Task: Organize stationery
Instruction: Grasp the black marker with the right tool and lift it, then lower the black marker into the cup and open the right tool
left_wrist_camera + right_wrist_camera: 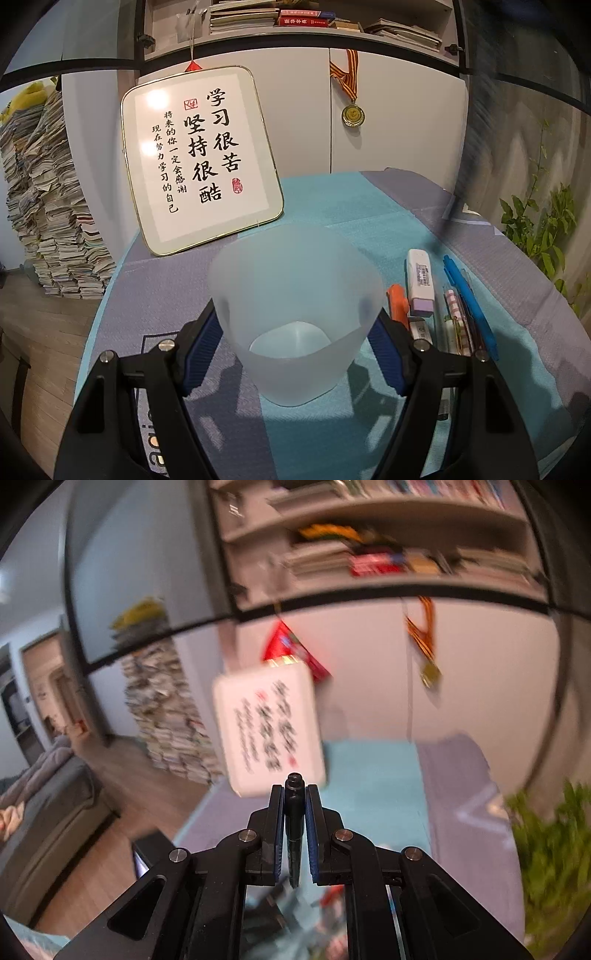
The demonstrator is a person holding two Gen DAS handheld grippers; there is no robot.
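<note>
On the table: left tongs [295, 354] pinching frosted cup [295, 295] | right-wrist view only: right tongs [294, 825] pinching black pen [294, 827]

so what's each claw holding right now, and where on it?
Left claw: frosted plastic cup, pads on its two sides near the base. Right claw: black pen, pinched along its barrel.

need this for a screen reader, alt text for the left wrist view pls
The left gripper clamps a frosted translucent cup, empty and upright, over a blue and purple tablecloth. To its right lie an orange item, a white correction tape and a blue pen; a framed calligraphy sign stands behind.
</note>
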